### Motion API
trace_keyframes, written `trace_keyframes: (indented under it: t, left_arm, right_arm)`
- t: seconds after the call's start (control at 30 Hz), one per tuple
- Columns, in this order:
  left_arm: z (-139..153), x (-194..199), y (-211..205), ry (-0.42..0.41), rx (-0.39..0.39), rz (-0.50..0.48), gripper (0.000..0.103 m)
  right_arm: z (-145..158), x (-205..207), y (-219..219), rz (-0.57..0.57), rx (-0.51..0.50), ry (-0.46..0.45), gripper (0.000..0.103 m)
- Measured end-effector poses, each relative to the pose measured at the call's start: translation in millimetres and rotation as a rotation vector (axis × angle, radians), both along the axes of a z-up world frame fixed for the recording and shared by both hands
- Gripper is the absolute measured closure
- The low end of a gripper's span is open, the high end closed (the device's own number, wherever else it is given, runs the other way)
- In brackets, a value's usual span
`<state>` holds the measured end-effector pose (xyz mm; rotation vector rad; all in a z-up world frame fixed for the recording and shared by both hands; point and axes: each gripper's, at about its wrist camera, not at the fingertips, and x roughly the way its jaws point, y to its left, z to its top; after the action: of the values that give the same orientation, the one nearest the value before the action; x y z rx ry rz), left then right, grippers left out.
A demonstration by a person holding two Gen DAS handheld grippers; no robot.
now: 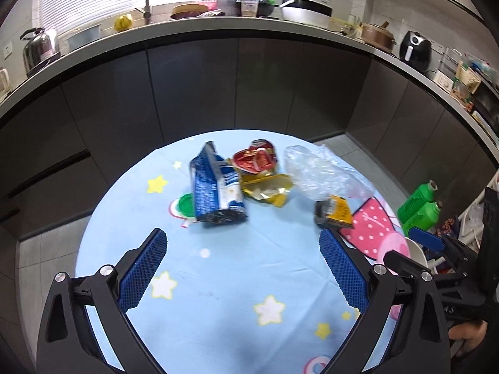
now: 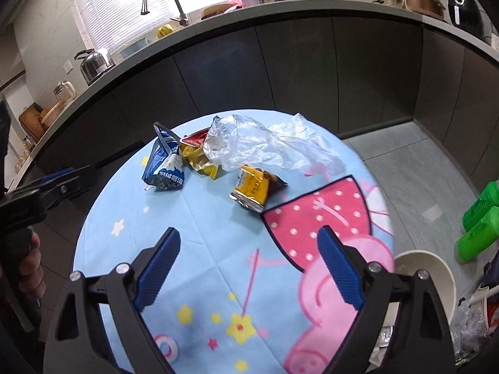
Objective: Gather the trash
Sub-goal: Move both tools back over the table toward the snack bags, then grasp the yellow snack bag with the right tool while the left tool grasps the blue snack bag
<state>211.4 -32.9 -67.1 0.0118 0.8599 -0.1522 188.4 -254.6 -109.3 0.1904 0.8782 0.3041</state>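
Beyond both grippers' spread, empty fingers [image 1: 156,265], the yellow wrapper [image 2: 254,191] lies on the tablecloth [image 2: 218,233].

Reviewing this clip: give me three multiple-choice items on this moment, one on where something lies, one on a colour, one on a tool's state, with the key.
1. Where does the yellow snack wrapper lie?
A. on the floor
B. on the tablecloth, beside the clear plastic bag
C. in the bin
2. What colour are the plastic bottles on the floor?
A. green
B. red
C. white
3. How is the right tool?
A. shut on a wrapper
B. shut, empty
C. open, empty

Key: 1 B, it sits on the cloth at the bag's near edge; 2 A, both are bright green; 3 C, its blue pads stand apart with only cloth between.
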Motion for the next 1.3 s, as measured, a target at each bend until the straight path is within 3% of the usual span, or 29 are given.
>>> trace_keyframes:
  t: [0.27, 0.47, 0.53, 0.6, 0.9, 0.93, 1.0, 1.07, 1.1, 1.13, 1.17, 1.3]
  left_arm:
    - [-22, 29, 39, 0.053, -0.032, 0.081, 0.008]
    - [-40, 53, 43, 0.081, -0.025, 0.095, 0.008]
    - [-46, 62, 41, 0.09, -0.027, 0.09, 0.008]
    - [-51, 70, 38, 0.095, -0.03, 0.091, 0.008]
    - [-80, 108, 24, 0.148, 0.014, 0.103, 0.009]
    - [-82, 110, 22, 0.15, 0.021, 0.102, 0.012]
    - [-86, 113, 16, 0.164, 0.041, 0.089, 0.028]
    - [-93, 116, 12, 0.206, 0.04, 0.049, 0.066]
    - [-96, 114, 11, 0.222, 0.033, 0.039, 0.071]
    - [-96, 112, 12, 0.224, 0.029, 0.035, 0.095]
    - [-96, 109, 13, 0.241, 0.003, 0.02, 0.103]
    - [-84, 83, 23, 0.231, -0.08, -0.005, 0.103]
  right_arm:
    - [-30, 50, 27, -0.049, -0.003, 0.071, 0.024]
    - [-49, 73, 33, -0.08, -0.006, 0.099, 0.031]
    - [-54, 78, 33, -0.09, -0.007, 0.108, 0.04]
    - [-58, 80, 32, -0.094, -0.002, 0.116, 0.064]
    - [-51, 35, 27, -0.048, 0.005, 0.092, 0.064]
    - [-51, 28, 25, -0.048, 0.014, 0.095, 0.064]
    - [-51, 16, 21, -0.06, 0.023, 0.101, 0.064]
    - [-50, 4, 17, -0.075, 0.036, 0.105, 0.064]
    - [-49, -2, 15, -0.079, 0.044, 0.106, 0.064]
    - [-48, -7, 14, -0.082, 0.055, 0.108, 0.064]
    - [-48, -11, 12, -0.084, 0.06, 0.109, 0.064]
    - [-40, -27, 11, -0.082, 0.077, 0.1, 0.064]
